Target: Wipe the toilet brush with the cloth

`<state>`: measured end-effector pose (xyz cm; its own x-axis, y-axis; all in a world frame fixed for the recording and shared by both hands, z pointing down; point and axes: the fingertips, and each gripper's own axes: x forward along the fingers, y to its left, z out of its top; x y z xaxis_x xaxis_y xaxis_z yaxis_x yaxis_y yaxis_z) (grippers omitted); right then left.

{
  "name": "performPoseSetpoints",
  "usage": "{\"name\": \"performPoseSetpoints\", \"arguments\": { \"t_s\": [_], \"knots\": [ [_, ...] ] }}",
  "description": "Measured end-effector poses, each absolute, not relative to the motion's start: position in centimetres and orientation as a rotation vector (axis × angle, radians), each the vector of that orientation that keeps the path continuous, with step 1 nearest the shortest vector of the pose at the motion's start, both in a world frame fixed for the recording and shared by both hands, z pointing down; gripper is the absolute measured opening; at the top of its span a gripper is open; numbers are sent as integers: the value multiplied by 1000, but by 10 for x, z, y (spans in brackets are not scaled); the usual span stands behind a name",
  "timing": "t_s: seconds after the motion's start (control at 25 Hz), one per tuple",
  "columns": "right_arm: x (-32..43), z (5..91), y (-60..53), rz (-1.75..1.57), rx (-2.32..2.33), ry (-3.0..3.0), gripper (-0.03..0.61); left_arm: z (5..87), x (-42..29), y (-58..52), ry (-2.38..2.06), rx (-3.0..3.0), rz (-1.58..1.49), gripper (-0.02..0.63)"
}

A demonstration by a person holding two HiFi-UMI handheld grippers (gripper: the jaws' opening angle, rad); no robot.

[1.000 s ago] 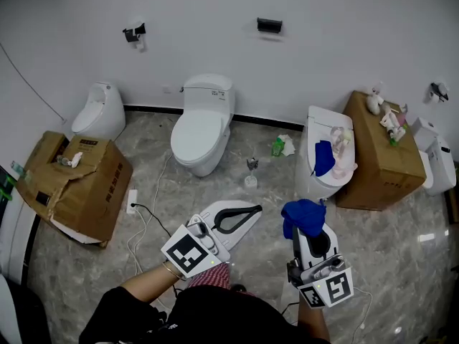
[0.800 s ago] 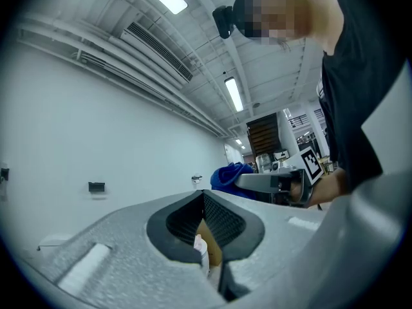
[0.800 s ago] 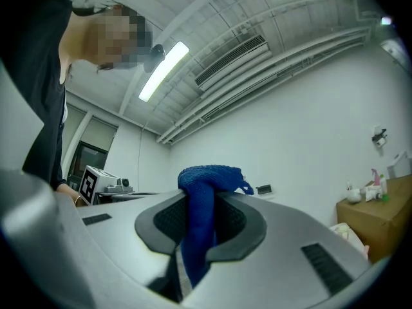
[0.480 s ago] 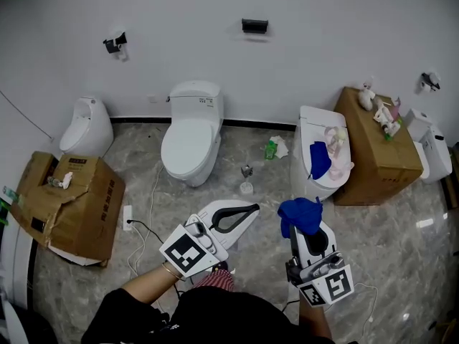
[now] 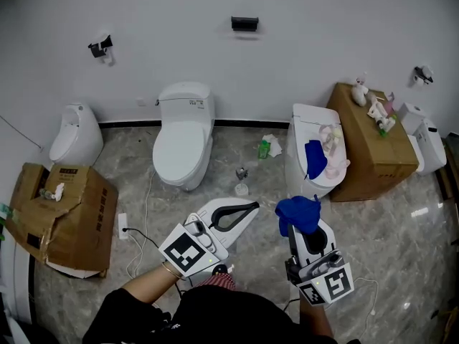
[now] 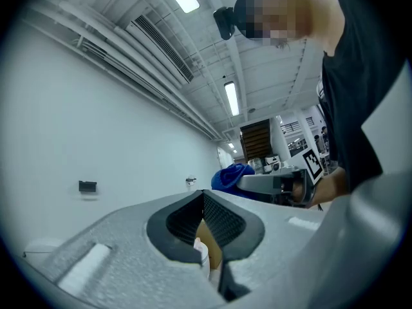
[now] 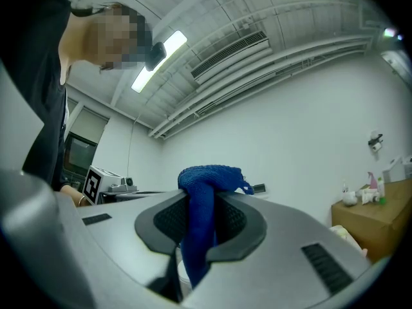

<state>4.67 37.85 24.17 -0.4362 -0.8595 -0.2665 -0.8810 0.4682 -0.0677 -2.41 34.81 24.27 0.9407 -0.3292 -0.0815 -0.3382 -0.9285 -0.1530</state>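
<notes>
Head view looks steeply down — both gripper views look outward, apparently sharing the back wall (image 5: 323,20).

cloth (image 5: 297,212): deep blue, knitted, bunched | held: pinched between the right tongs (image 7: 201,212) | pose: wad bulging past the tips, tail hanging down between the pads
</notes>
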Motion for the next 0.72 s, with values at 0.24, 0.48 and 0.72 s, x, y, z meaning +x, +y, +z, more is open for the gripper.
{"name": "performPoseSetpoints", "arguments": {
  "t_s": [0.24, 0.48, 0.72],
  "knots": [
    [42, 237, 366, 162, -1540, 2432, 74, 243, -27, 332, 471, -2946, 95, 2],
    [31, 235, 350, 173, -1554, 2425, 74, 240, -39, 313, 454, -3018, 158, 3],
    [17, 240, 333, 163, -1561, 2423, 74, 245, -57, 289, 477, -3027, 173, 2]
  ]
}}
